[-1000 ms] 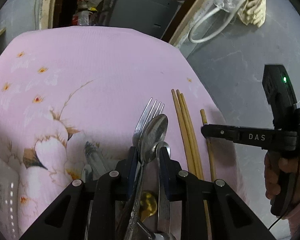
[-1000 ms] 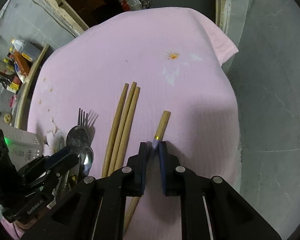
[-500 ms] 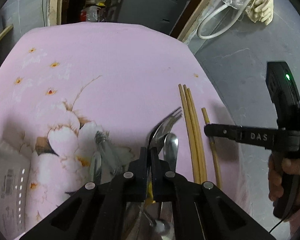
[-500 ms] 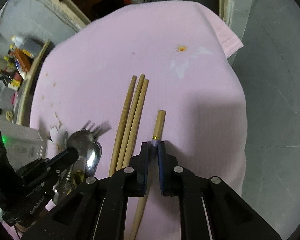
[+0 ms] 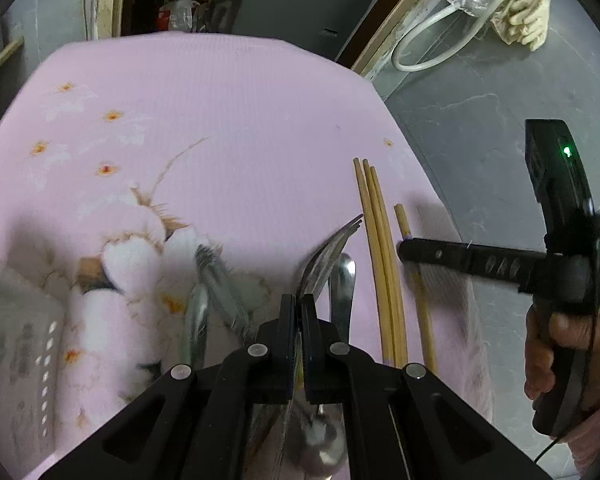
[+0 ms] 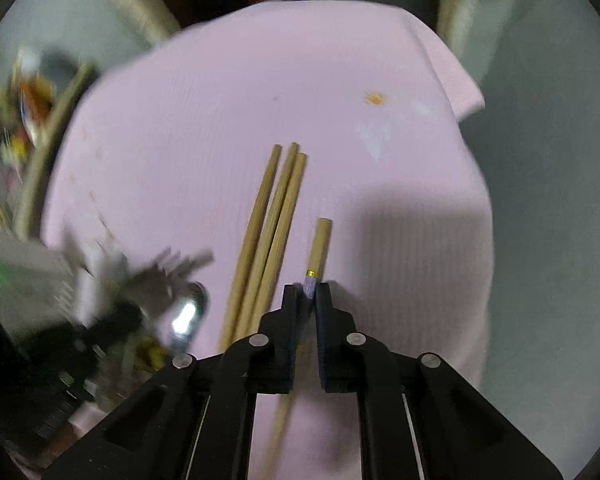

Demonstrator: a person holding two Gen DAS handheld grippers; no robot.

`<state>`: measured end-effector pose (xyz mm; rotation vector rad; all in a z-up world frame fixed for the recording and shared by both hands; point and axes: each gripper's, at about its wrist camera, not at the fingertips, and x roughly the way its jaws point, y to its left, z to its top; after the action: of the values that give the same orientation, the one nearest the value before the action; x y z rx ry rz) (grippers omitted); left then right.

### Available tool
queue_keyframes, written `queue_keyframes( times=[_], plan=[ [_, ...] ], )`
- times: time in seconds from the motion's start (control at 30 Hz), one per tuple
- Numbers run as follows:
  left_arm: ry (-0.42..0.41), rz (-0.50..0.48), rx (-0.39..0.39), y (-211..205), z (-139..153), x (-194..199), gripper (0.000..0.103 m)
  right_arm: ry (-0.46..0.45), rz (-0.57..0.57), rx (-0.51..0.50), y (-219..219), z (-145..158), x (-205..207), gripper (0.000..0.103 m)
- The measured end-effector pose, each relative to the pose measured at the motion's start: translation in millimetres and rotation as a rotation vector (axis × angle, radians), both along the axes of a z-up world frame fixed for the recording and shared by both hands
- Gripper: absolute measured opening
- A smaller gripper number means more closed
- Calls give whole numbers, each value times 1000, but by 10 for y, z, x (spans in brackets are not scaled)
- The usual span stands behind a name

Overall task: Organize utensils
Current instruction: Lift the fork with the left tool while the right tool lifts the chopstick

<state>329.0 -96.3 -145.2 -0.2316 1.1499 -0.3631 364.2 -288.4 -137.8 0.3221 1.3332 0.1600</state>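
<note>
My left gripper (image 5: 299, 305) is shut on a metal fork (image 5: 327, 249) and holds it tilted above the pink cloth (image 5: 220, 120). A spoon (image 5: 342, 288) lies just right of it. Three wooden chopsticks (image 5: 376, 240) lie side by side on the cloth. My right gripper (image 6: 309, 294) is shut on a single chopstick (image 6: 320, 244) with a gold and purple band, right of the three chopsticks (image 6: 274, 216). The right gripper also shows in the left wrist view (image 5: 404, 246). The fork and left gripper are blurred at the left of the right wrist view (image 6: 152, 272).
A white perforated basket (image 5: 16, 344) stands at the left edge of the cloth. More metal cutlery (image 5: 216, 288) lies blurred left of the fork. The cloth's right edge (image 6: 476, 208) drops off to grey floor. Clutter and a dark cabinet (image 5: 300, 8) stand beyond the far edge.
My left gripper closed on the fork and lifted it, leaving the spoon on the cloth. My right gripper stayed shut on the single chopstick and shifted slightly.
</note>
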Motion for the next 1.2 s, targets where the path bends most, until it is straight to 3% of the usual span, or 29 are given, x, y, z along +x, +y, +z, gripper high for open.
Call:
queue_keyframes(
  times=[0.1, 0.23, 0.3, 0.5, 0.7, 1.03, 1.07, 1.2],
  plan=[
    [-29, -28, -10, 57, 38, -161, 3, -40, -65, 104, -53, 115, -174, 6],
    [16, -69, -36, 125, -41, -318, 4, -27, -42, 114, 42, 160, -426, 6],
    [2, -80, -26, 161, -29, -390, 4, -17, -42, 113, -4, -19, -566, 6],
    [-56, -149, 23, 134, 22, -601, 4, 7, -54, 132, -17, -4, -835, 6],
    [-58, -250, 33, -82, 7, -620, 4, -21, -53, 81, -163, -46, -1008, 6],
    [-18, -304, -3, -266, -46, -545, 4, -34, -43, 56, -281, -184, -1136, 6],
    [-15, -307, -5, -267, -55, -554, 4, -34, -43, 55, -112, -230, -1048, 6],
    [-14, -326, -11, -278, -61, -539, 4, -36, -32, 57, -310, -279, -1172, 6]
  ],
)
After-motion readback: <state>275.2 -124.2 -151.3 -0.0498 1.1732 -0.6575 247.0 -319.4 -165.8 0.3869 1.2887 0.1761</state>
